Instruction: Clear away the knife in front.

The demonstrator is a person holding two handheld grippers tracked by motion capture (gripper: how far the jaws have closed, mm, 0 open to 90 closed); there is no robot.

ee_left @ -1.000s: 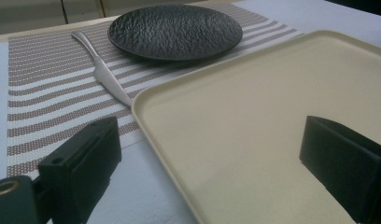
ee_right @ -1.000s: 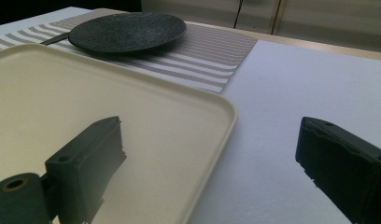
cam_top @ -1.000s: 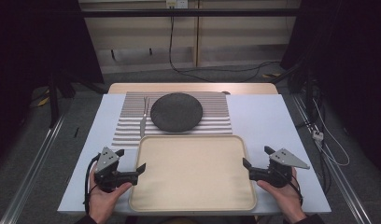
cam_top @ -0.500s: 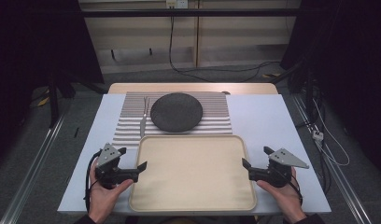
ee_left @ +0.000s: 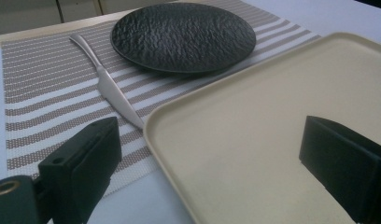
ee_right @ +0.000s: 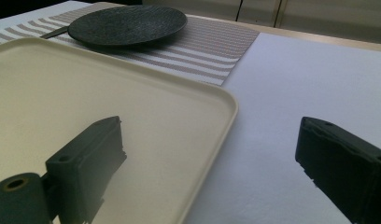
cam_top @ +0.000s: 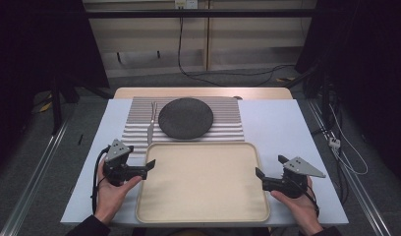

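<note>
A large beige tray (cam_top: 203,187) lies empty at the table's near middle. My left gripper (cam_top: 148,167) is open at the tray's left rim, near its far left corner. In the left gripper view the jaws straddle that corner of the tray (ee_left: 254,130), one outside over the mat and one over the tray floor. My right gripper (cam_top: 259,176) is open at the tray's right rim. In the right gripper view the tray's edge (ee_right: 216,135) runs between the two jaws. Neither gripper holds anything.
Behind the tray a striped placemat (cam_top: 223,110) carries a round black plate (cam_top: 185,118), with a silver knife (cam_top: 151,125) to the plate's left. A white table surface (cam_top: 282,128) flanks the tray on both sides.
My left gripper has crept slightly forward along the tray's left rim. The right gripper has barely moved.
</note>
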